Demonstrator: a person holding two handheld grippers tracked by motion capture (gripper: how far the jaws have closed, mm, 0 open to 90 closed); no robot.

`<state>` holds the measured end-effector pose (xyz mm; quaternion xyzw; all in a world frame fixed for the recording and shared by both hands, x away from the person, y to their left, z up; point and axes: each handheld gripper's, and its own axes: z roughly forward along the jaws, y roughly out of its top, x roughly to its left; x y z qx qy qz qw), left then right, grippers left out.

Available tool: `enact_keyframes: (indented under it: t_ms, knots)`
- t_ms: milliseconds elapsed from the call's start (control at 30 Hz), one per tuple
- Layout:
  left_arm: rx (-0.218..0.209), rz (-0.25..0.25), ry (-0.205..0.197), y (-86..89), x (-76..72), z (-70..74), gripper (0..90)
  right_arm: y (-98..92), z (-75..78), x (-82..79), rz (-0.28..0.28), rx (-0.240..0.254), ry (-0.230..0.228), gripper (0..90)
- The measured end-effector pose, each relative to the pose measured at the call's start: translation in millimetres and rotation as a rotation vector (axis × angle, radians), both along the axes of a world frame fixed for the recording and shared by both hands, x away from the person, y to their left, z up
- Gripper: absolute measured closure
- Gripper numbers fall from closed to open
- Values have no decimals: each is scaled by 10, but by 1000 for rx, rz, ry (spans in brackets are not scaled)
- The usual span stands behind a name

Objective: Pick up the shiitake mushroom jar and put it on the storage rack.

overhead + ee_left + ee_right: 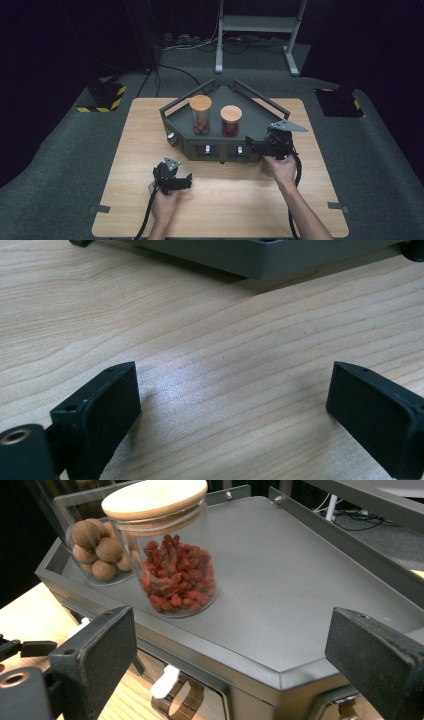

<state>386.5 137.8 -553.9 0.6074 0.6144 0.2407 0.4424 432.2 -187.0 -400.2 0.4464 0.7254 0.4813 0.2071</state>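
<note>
A dark grey tray-topped stand [260,120] sits at the back middle of the wooden table [220,200]. On it stand two glass jars with wooden lids: one with brown round nuts [201,116] [95,550], one with red dried berries [231,121] [175,575]. My right gripper [257,142] [230,650] hovers at the stand's front right corner, open, jaws wide and empty, facing the berry jar. My left gripper [184,181] [232,405] rests low over bare wood in front of the stand [260,260], open with nothing between its jaws.
The stand's front face carries small white-handled latches [207,149] [165,680]. A white metal frame [257,25] and cables lie on the floor beyond the table. Yellow-black striped bases [102,97] sit at both back sides.
</note>
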Motion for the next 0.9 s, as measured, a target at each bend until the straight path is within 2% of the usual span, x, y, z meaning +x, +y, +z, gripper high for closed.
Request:
enact_keyframes:
  t_ms: [233, 333, 533, 767, 900]
  knots:
    - [0, 1, 0, -1, 0, 0, 68, -97, -16, -28, -11, 18, -2, 54]
    - [0, 2, 0, -2, -1, 0, 68, -116, -26, -35, -15, 11, 5, 54]
    - [0, 1, 0, -1, -1, 0, 69, -160, -4, -68, -34, 0, -13, 57]
    - [0, 2, 0, -1, -1, 0, 69, -194, -15, -79, -20, -15, 1, 58]
    - [0, 1, 0, -1, -1, 0, 69, -219, -9, -108, -22, -16, -9, 61]
